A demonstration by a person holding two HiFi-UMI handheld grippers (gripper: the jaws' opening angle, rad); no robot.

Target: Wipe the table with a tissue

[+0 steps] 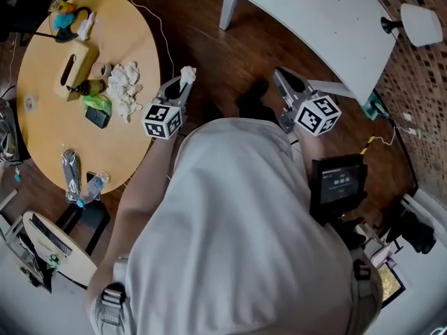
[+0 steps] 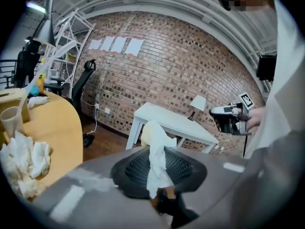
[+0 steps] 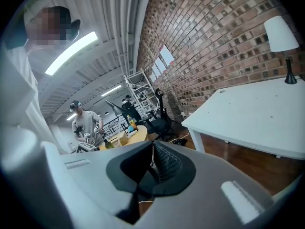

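Pinching a crumpled white paper tissue, the left claw is nearly closed on it, holding it in the air just off the round yellow wooden bench, probably ready for wiping; the right claw is closed, empty, kept well aside.
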